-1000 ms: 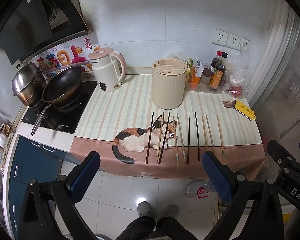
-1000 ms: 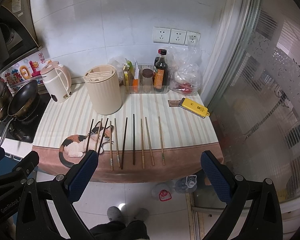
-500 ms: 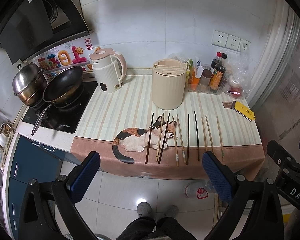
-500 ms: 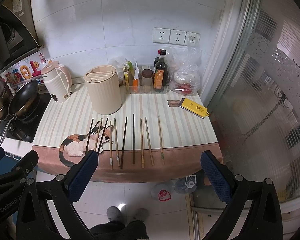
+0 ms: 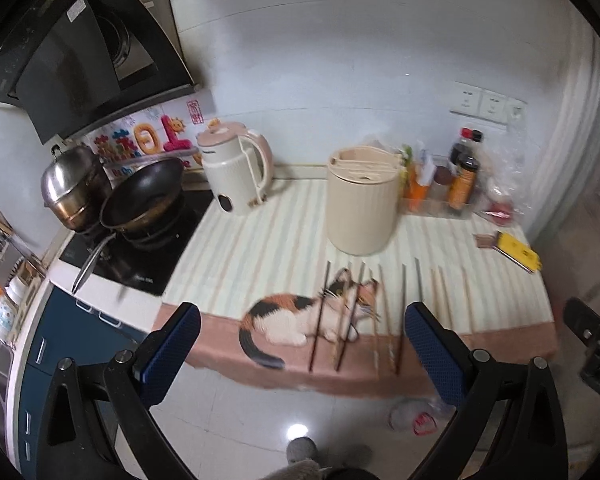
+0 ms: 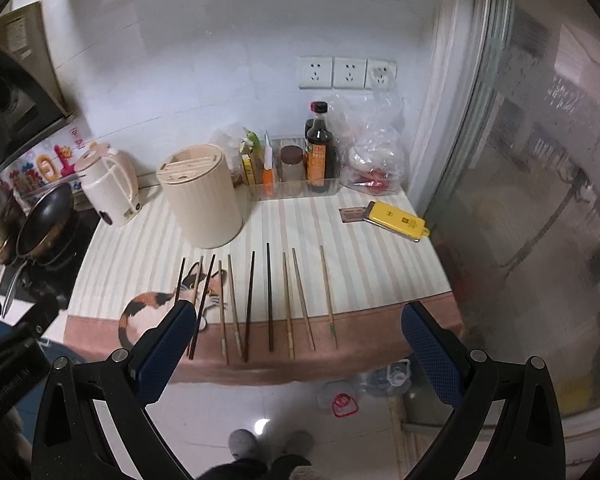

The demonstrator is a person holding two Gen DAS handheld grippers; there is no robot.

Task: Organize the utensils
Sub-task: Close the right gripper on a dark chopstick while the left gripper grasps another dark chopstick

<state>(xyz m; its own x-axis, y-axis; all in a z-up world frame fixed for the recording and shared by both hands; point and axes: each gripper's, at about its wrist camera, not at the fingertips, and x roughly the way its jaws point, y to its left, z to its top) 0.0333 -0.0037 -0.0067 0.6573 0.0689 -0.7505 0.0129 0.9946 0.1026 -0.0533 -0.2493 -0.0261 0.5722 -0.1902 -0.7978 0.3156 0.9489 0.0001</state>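
Chopsticks (image 6: pixel 269 298) before holder (image 6: pixel 202 196), kettle (image 6: pixel 108 186)

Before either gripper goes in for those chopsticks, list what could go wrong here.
1. The chopsticks lie close together in a row; the open right gripper may nudge neighbours while taking one.
2. Their near ends sit by the counter edge, so a knocked stick could drop to the floor.
3. The beige holder has narrow top slots; a poorly aligned stick may miss, or push the holder.
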